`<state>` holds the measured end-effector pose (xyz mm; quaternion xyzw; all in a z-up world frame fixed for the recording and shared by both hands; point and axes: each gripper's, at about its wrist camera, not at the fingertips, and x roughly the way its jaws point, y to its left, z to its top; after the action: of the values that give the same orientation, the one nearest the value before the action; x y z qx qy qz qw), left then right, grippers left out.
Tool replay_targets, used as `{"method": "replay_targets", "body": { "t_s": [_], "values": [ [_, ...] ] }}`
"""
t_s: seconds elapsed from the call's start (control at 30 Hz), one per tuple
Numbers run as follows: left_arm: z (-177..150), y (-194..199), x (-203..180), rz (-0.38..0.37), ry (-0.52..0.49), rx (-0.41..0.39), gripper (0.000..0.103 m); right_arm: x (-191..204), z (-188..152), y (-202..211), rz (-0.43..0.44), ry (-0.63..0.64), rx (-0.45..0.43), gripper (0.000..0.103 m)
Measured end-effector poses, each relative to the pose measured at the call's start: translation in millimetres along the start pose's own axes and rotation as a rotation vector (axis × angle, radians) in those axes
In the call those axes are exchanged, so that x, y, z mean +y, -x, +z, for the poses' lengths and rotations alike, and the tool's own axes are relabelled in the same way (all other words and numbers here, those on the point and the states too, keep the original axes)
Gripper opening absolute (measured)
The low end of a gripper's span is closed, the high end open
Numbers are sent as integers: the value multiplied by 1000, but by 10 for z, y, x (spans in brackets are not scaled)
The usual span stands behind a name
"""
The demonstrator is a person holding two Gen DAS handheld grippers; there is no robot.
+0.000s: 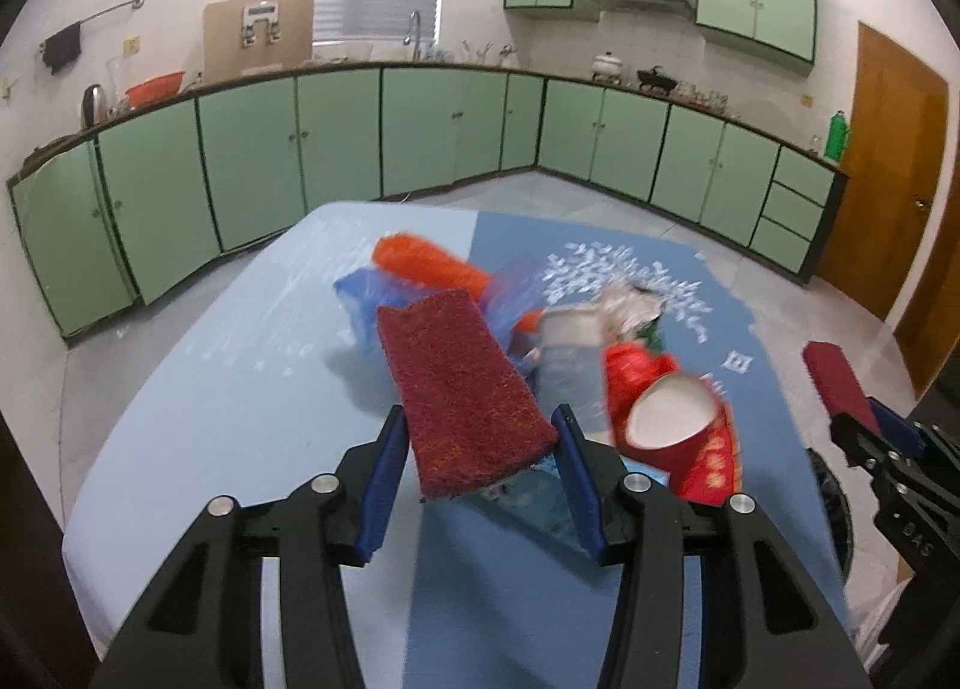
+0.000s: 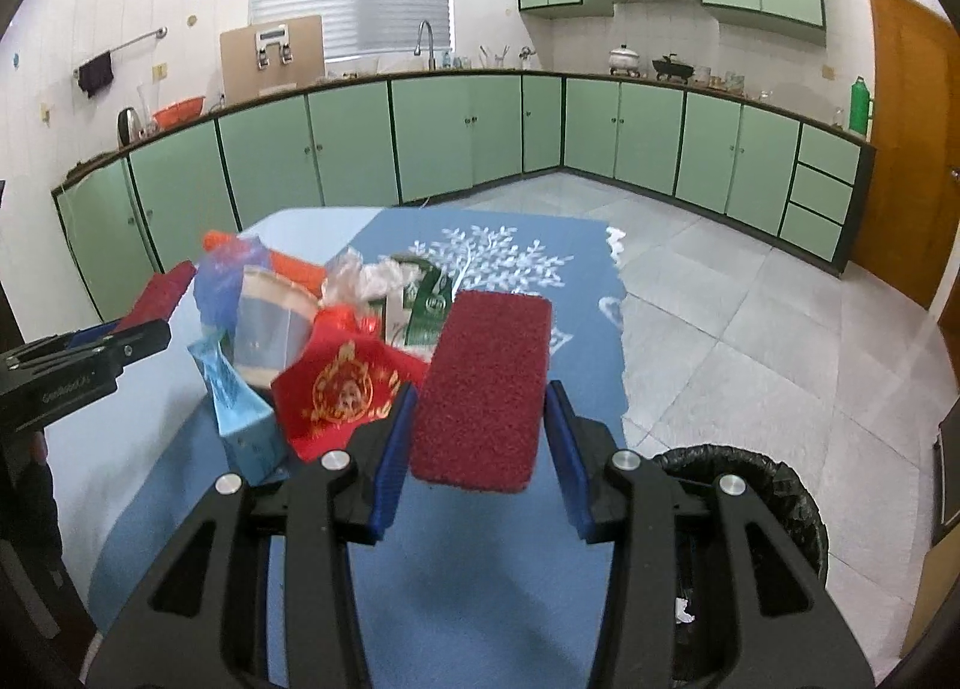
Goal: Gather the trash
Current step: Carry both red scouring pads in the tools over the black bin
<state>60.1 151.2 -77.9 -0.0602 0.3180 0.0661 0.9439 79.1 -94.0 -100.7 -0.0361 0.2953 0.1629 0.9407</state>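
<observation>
1. On the blue worktop (image 2: 456, 581), a heap of trash sits between the two claws, raised off the cloth and partly blurred in the left wrist view.
2. The left claw (image 1: 477, 485) is clamped on a dark red scrub pad (image 1: 465, 389), its blue pads touching the pad's two edges; the pad tilts up and away from the camera.
3. The right claw (image 2: 480, 452) is clamped on a second red pad (image 2: 486, 383), which stands close against the right side of the heap.
4. Squeezed between the two pads are a red paper cup (image 1: 678, 425) with its white inside facing up, a clear plastic cup (image 2: 270, 329), a green and white carton (image 2: 420, 305), a light blue packet (image 2: 240, 419), a blue plastic bag (image 2: 225, 275) and an orange piece (image 1: 426, 263) at the far side.
5. A red wrapper with a gold emblem (image 2: 342, 389) hangs at the front of the heap, just left of the right claw.
6. A bin lined with a black bag (image 2: 756, 485) stands on the tiled floor, below and to the right of the worktop edge.
</observation>
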Motion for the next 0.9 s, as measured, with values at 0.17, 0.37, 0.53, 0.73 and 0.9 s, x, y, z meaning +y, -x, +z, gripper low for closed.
{"method": "replay_targets", "body": {
  "t_s": [0.17,0.37,0.53,0.73,0.9],
  "values": [
    [116,116,-161,-40,-17,-34,48,-59,105,109,-6,-7,-32,41],
    [202,162,-407,-89,-53,-58,48,-187,180,209,-20,-29,-57,41],
    [261,165,-696,-144,-92,-72,48,-395,202,310,-53,-55,-77,41],
    [290,121,-1062,-211,-136,-76,48,-683,182,413,-104,-90,-87,41],
    [289,60,-1395,-272,-164,-73,48,-948,135,502,-154,-117,-97,41]
  ]
}}
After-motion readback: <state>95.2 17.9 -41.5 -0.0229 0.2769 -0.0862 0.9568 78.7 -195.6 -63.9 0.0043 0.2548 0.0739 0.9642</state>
